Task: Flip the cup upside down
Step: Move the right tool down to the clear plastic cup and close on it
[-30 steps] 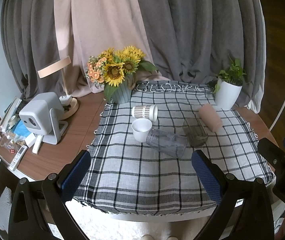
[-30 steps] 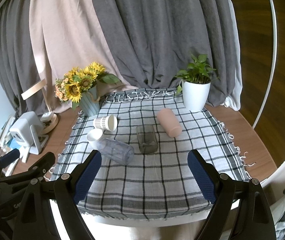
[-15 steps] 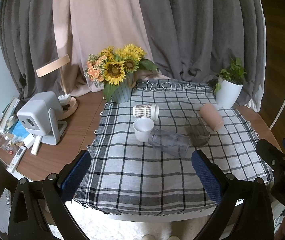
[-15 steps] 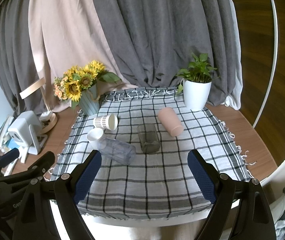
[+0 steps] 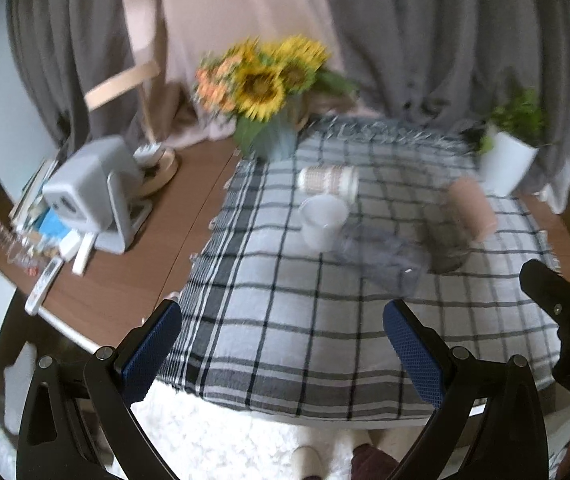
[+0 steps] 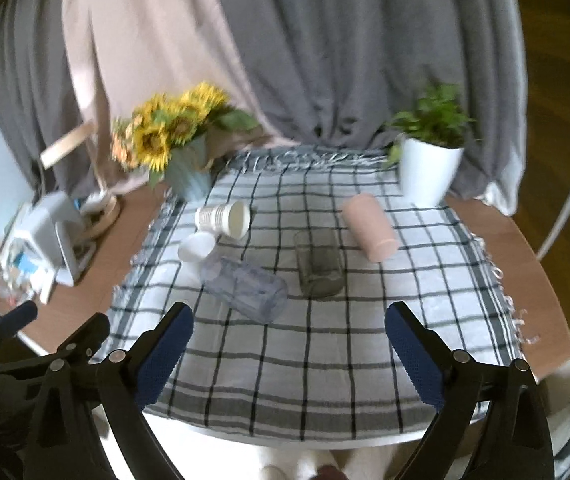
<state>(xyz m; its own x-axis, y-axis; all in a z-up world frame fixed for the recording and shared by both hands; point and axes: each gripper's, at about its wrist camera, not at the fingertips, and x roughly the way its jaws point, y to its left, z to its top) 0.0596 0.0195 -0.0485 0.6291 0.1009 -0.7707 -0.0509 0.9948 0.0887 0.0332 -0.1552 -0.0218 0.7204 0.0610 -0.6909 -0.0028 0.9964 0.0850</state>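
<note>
Both the left gripper [image 5: 281,344] and the right gripper [image 6: 289,344] are hovering wide open and empty at the near edge of the checked cloth [image 6: 325,364], lining up on five cups, the clear cup [image 6: 245,288] lying nearest.

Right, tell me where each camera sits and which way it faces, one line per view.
Left wrist: sits on the left gripper, looks forward over the checked cloth from the near left; its own open fingers show, with the right gripper at right.
Right wrist: on the right gripper, facing the cloth squarely; open fingers show, left gripper at lower left.
Shared: the pink cup, the clear cup, the sunflowers.
</note>
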